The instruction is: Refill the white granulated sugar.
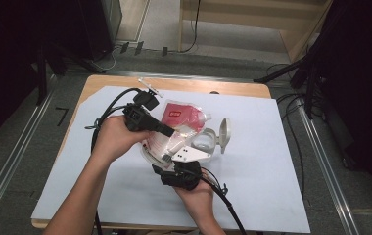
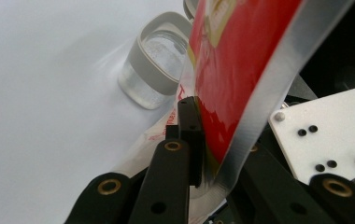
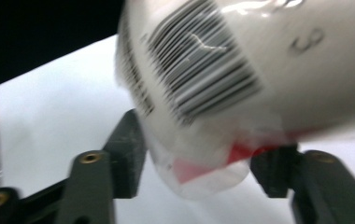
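Red-and-white pouch (image 1: 176,128) held off the table, above the white sheet (image 1: 272,161). Left gripper (image 1: 172,132) clamps its jaws tight on the pouch's sealed edge (image 2: 255,112); the red face lies flat against the inner pad. Right gripper (image 1: 167,164) stands part open, its jaws either side of the pouch's barcoded end (image 3: 203,79), pads not pressing. Clear container (image 1: 204,141), lid (image 1: 224,133) flipped up, sits just beyond the fingertips. Judged: pouch is lifted and secured; emptying it into the container seems not yet done.
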`<state>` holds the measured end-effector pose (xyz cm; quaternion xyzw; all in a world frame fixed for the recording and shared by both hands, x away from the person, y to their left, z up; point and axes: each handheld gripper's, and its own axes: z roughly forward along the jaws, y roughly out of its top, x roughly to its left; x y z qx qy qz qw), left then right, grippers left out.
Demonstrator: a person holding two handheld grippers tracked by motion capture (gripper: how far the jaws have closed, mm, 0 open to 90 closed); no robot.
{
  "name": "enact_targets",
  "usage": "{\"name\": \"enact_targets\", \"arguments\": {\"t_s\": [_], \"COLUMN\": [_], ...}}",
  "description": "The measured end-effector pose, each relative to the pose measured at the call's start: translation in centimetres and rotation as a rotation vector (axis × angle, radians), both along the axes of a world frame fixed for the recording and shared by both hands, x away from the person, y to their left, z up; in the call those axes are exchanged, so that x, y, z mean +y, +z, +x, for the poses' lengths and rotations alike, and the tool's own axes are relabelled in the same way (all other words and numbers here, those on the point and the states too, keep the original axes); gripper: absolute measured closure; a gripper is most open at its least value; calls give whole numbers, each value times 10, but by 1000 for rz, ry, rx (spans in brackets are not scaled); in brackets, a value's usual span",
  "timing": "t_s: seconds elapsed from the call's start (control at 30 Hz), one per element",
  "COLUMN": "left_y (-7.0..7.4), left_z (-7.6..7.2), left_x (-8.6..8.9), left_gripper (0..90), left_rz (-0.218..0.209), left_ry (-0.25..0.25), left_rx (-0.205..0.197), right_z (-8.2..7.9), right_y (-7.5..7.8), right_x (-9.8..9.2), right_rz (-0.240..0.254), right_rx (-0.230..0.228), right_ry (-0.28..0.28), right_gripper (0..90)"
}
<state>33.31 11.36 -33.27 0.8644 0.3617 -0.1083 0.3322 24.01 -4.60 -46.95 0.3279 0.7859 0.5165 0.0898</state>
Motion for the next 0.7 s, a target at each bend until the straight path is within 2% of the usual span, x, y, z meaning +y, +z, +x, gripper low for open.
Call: {"name": "enact_targets", "arguments": {"t_s": [0.1,0.17,0.27,0.33,0.4,0.47,0.57,0.7], "left_y": [0,-1,-2,-1,0,1,2,0], "left_z": [-1,-2,-2,-2,-3,-4,-4,-2], "left_x": [-3,-5,-7,-8,-8,-7,-6,-5], "left_gripper": [888,885,879,875,863,849,798,703], "left_rz": [11,13,6,8,-7,-18,-29,-46], "left_ry": [2,-3,-14,-31,-44,-71,-93,-128], "left_rx": [-13,-9,-10,-25,-31,-54,-79,-80], "right_z": [2,4,5,5,4,3,4,3], "right_y": [1,1,-1,-1,1,2,3,4], "right_x": [2,3,0,-2,-6,-7,-8,-9], "right_rz": [-2,3,26,50,72,88,126,161], "right_rx": [4,21,38,39,35,30,42,66], "right_ry": [-29,-28,-19,-6,7,24,50,83], "right_gripper": [399,441,528,559,592,598,603,612]}}
